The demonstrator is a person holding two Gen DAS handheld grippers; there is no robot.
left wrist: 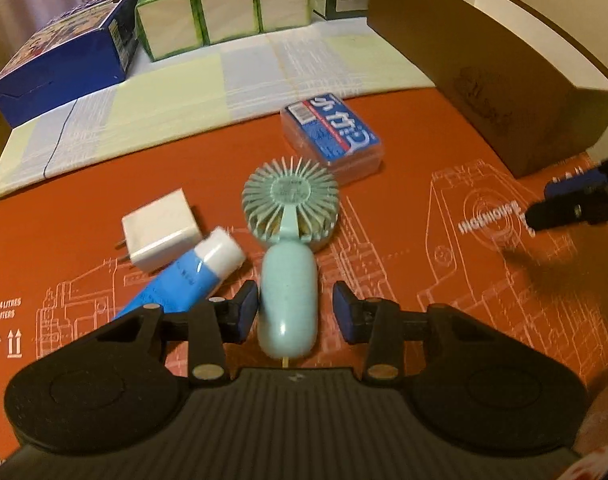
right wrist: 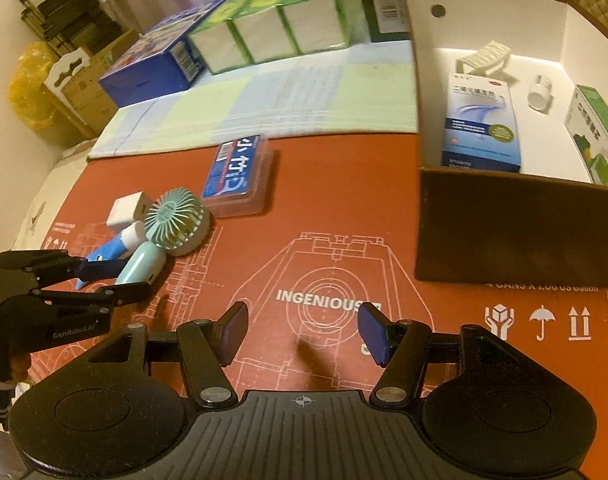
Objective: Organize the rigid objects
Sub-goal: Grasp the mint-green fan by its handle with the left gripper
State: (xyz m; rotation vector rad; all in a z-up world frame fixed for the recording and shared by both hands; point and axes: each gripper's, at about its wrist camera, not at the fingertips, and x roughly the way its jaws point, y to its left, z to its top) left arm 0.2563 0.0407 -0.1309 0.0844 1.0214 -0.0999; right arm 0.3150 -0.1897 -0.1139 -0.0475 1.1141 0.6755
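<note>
Left wrist view: the left gripper (left wrist: 295, 307) is seen released, its jaws straddling the fan (left wrist: 289, 240) handle with a gap on the right. Right gripper (right wrist: 302, 332) is held open and empty over the red mat (right wrist: 328, 216), near the box (right wrist: 516, 236).

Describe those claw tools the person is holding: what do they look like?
Both are matte black plastic. The left claw bears white "GenRobot.AI" lettering; the right claw has blue pads on its fingers, silver pivot pins, round side housings and a ribbed body.

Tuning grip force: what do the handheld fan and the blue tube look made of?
Handheld fan: likely hard moulded plastic, satin mint shell with soft highlights, rigid grille ribs. Blue tube: probably soft plastic, glossy body flattening toward its tail, stiff white cap.
</note>
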